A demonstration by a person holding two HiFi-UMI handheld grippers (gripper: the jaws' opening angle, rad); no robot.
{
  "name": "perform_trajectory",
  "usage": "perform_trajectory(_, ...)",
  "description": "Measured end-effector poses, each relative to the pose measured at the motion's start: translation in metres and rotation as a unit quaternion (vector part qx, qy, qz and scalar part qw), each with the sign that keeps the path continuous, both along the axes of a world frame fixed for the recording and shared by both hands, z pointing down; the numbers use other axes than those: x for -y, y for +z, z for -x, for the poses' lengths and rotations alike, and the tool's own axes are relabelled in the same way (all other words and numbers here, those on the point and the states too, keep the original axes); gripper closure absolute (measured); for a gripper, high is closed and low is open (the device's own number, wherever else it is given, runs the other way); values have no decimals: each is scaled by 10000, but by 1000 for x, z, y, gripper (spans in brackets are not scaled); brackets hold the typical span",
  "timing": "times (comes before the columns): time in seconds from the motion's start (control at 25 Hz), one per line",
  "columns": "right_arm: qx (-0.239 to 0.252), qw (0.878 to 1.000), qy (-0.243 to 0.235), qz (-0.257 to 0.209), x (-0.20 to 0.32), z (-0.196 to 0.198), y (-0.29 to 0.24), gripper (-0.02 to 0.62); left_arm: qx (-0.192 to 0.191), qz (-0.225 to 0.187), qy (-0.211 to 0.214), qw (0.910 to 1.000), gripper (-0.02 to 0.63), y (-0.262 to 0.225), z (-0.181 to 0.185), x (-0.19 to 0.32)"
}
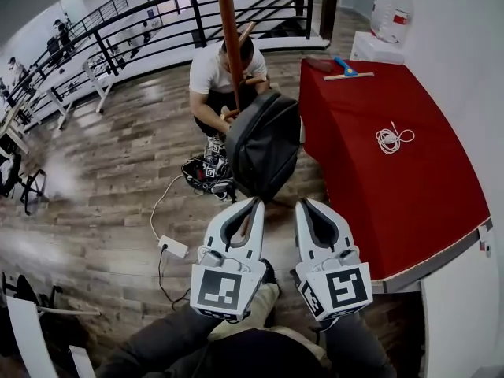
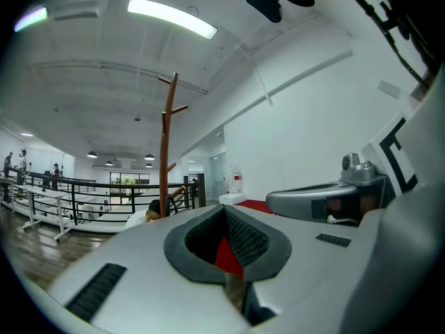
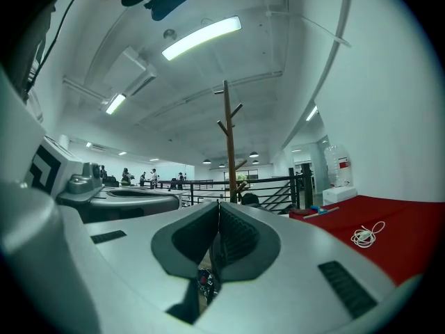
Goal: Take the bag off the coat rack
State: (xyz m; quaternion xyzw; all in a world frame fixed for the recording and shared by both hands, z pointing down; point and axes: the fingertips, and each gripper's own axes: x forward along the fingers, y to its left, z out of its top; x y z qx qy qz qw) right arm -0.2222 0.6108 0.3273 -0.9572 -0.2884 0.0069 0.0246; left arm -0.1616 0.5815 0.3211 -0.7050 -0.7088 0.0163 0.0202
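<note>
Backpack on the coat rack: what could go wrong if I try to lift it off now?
A person crouches just beyond the coat rack; pulling the backpack could tip the rack toward them.
The left gripper and right gripper have their jaws together; they must open before any grasp.
A power strip and cable lie on the floor nearby: a trip hazard.

No words, numbers or brand names are legible. The left gripper (image 1: 253, 202) and right gripper (image 1: 304, 203) each carry a white cube with a black-and-white square code marker (image 1: 220, 288). The red label (image 1: 400, 18) on the clear plastic water bottle (image 1: 384, 5) is too small to read.
</note>
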Motion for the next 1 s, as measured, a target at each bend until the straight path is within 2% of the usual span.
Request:
perform_trajectory(0.48, 159, 9994, -290, -94, -70, -43, 17, 588, 94, -125, -218, 9996, 597, 17, -37, -73)
perform_trajectory(0.72, 140, 9991, -365, -190, -104, -57, 24, 588, -64, -322, -239, 9992, 597, 28, -54, -104)
perform_trajectory(1.0, 240, 9987, -388, -232, -145, -66, 30, 588, 192, -262, -423, 9986, 597, 25, -75, -135)
